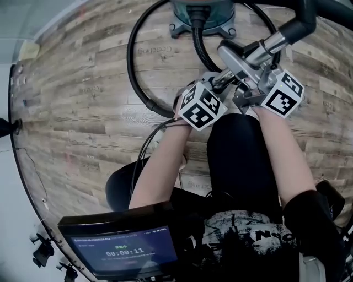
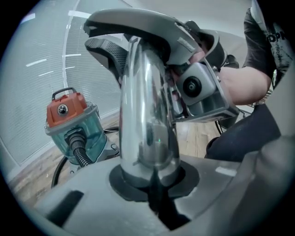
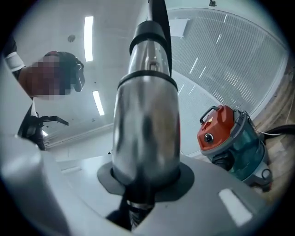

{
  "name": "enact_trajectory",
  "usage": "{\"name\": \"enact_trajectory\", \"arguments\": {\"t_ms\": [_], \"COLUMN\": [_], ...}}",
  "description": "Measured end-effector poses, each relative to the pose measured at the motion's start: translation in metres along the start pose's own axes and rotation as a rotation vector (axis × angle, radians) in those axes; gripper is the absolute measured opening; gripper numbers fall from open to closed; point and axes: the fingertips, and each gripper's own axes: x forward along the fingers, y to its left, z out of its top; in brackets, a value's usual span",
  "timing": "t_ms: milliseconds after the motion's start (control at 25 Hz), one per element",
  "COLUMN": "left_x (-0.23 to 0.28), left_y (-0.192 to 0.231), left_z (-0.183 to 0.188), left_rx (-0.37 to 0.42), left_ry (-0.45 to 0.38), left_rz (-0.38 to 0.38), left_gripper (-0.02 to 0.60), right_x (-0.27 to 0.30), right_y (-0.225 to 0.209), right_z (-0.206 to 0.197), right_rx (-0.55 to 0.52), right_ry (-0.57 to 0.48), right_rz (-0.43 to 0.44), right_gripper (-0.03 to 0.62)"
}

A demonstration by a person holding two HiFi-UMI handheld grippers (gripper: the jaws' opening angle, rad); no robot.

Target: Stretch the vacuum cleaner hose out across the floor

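Wand (image 2: 147, 115) in left tool (image 2: 152, 186), right tool (image 3: 144, 184)

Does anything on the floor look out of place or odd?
Nothing is spilled or broken. Only the black hose looks untidy: it lies in a wide loop on the wooden floor by the vacuum cleaner, not straight.

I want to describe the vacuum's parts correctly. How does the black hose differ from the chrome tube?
The black hose is ribbed and dark; the chrome tube is smooth and mirror-bright. The hose lies in a curved loop on the wooden floor; the tube is straight and off the floor, clamped by the left gripper and the right gripper. Both are round in section.
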Motion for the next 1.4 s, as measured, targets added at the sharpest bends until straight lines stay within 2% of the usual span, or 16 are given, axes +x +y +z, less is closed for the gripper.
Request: {"name": "enact_trajectory", "arguments": {"t_ms": [120, 240, 400, 560, 680, 800, 1080, 1240, 1400], "left_x": [-0.004, -0.006, -0.011, -0.048, -0.104, -0.175, -0.337, -0.405, -0.451], "left_y": [-0.003, -0.004, -0.004, 0.015, 0.049, 0.089, 0.164, 0.184, 0.199], "left_z": [0.001, 0.000, -0.001, 0.018, 0.056, 0.112, 0.235, 0.295, 0.359], "left_rx": [0.017, 0.007, 0.021, 0.030, 0.052, 0.083, 0.078, 0.080, 0.122], "left_ry": [0.001, -0.012, -0.009, -0.051, -0.087, -0.114, -0.206, -0.246, -0.279], "left_rz": [0.001, 0.002, 0.024, 0.044, 0.072, 0.106, 0.195, 0.179, 0.140], "left_gripper": [0.073, 0.070, 0.063, 0.057, 0.052, 0.048, 0.044, 0.044, 0.044], "right_x": [0.007, 0.010, 0.006, 0.039, 0.088, 0.146, 0.283, 0.335, 0.367], "right_y": [0.002, 0.006, 0.014, 0.044, 0.080, 0.124, 0.239, 0.288, 0.323], "right_z": [-0.001, -0.003, 0.001, 0.021, 0.062, 0.124, 0.248, 0.307, 0.371], "right_rx": [0.024, 0.031, 0.025, -0.022, -0.060, -0.104, -0.225, -0.273, -0.323], "right_ry": [-0.005, -0.004, -0.084, -0.087, -0.103, -0.129, -0.078, -0.062, -0.081], "right_rz": [-0.006, 0.003, 0.021, 0.049, 0.076, 0.087, 0.124, 0.080, 0.038], "right_gripper": [0.094, 0.094, 0.091, 0.089, 0.089, 0.089, 0.089, 0.089, 0.089]}}
